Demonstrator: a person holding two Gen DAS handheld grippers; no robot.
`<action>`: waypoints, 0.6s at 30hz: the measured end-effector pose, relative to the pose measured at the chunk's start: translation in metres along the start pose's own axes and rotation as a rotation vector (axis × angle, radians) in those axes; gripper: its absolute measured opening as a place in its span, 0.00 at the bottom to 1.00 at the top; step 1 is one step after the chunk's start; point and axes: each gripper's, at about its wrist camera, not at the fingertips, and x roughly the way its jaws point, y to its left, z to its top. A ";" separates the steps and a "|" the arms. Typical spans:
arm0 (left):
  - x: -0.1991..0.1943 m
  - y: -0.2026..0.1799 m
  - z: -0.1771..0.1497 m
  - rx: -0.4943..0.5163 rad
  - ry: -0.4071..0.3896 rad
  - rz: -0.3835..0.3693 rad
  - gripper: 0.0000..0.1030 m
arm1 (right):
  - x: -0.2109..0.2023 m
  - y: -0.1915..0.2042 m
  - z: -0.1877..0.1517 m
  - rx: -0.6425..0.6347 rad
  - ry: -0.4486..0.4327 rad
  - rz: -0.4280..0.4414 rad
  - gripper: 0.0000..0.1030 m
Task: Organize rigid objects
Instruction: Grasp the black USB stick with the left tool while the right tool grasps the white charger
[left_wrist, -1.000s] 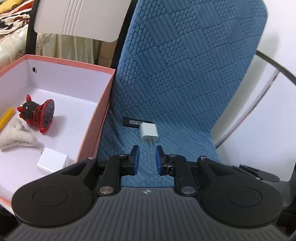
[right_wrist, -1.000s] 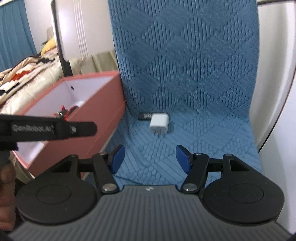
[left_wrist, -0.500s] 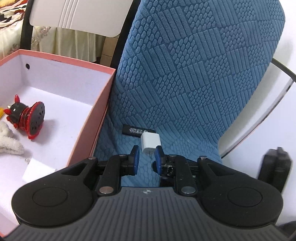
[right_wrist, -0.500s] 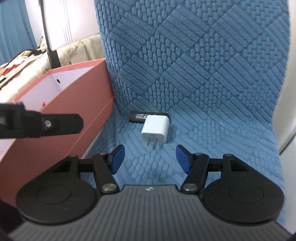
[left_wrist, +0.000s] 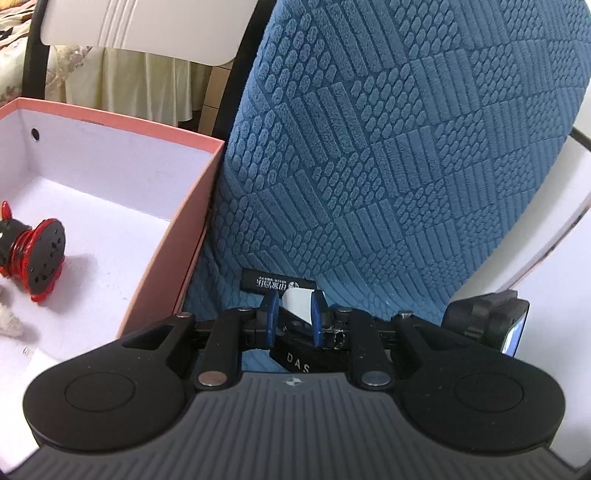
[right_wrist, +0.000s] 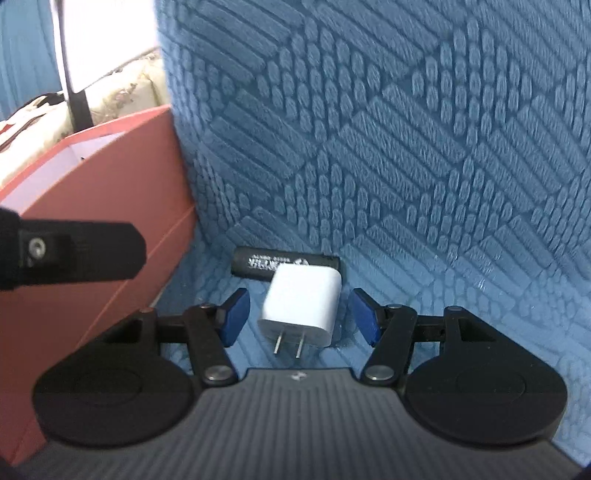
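White charger between spread right gripper pads, prongs toward the camera.

Lying flat on the blue textured seat cover (right_wrist: 424, 155), white charger (right_wrist: 302, 303) at lower centre of the right wrist view, long axis running up the frame, two prongs aimed down at the lens, far end touching or overlapping a black cylinder (right_wrist: 266, 263) set crosswise behind it. Right gripper (right_wrist: 300, 316) spread wide, one pad on each side of the charger, neither touching. Left gripper (left_wrist: 294, 314) narrowed, the charger (left_wrist: 297, 302) seen between its pads, though contact cannot be told. Pink box (left_wrist: 173, 240) at left of frame, red-and-black figurine (left_wrist: 37, 254) inside. Probably a straight close by the right gripper, then a carry leftward to the box.
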 end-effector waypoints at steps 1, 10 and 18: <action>0.004 -0.001 0.001 0.002 0.002 0.001 0.21 | 0.000 -0.001 0.000 0.005 -0.003 -0.003 0.48; 0.039 -0.003 0.000 -0.004 0.026 0.011 0.30 | -0.015 -0.009 0.005 -0.027 0.081 -0.132 0.44; 0.065 -0.006 -0.002 0.031 0.028 0.031 0.56 | -0.043 -0.041 0.003 0.154 0.151 -0.132 0.44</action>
